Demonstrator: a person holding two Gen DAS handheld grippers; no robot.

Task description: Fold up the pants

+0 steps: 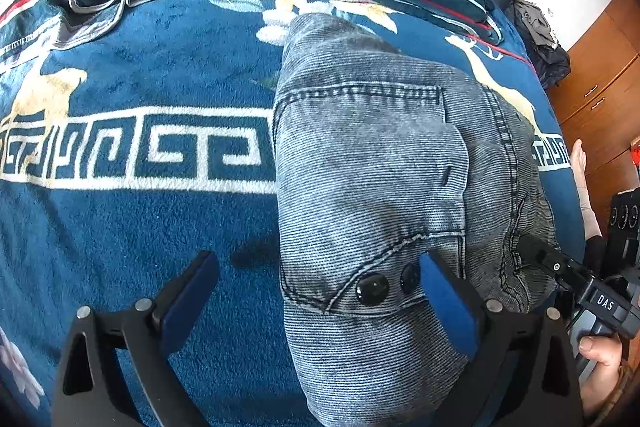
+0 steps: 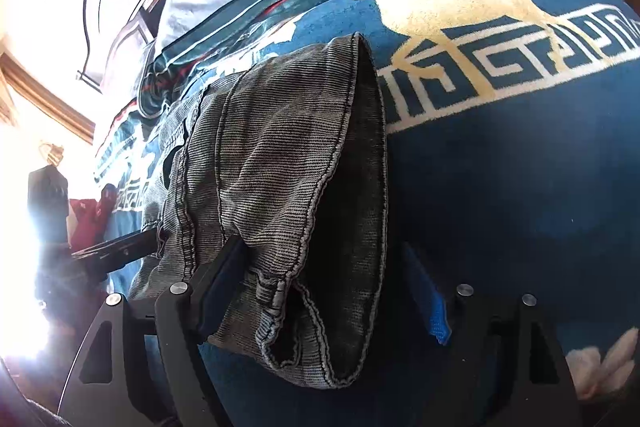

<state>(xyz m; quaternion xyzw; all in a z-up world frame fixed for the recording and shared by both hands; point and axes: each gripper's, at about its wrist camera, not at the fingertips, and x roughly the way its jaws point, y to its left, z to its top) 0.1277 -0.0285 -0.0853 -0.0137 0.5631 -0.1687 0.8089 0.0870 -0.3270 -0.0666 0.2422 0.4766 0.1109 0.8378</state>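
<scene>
1. The left gripper point(image 1: 316, 291) is standing wide apart, clamped on nothing; its left pad is hanging over the blue deer-patterned fleece blanket point(image 1: 140, 219), its right pad sitting beside the waistband buttons.
2. The folded grey-black denim pants point(image 1: 372, 163) are lying on the blanket, running ahead from between both tongs.
3. The right gripper point(image 2: 324, 287) is gaping around the pants' hem edge, not pinching.
4. Denim is looking heavy, limp and grippy; stitched hems and waistband are offering the firmest hold.

White letters "DAS" stand on the dark body of the right claw point(image 1: 532, 255) beside the pants point(image 1: 372, 167).
</scene>
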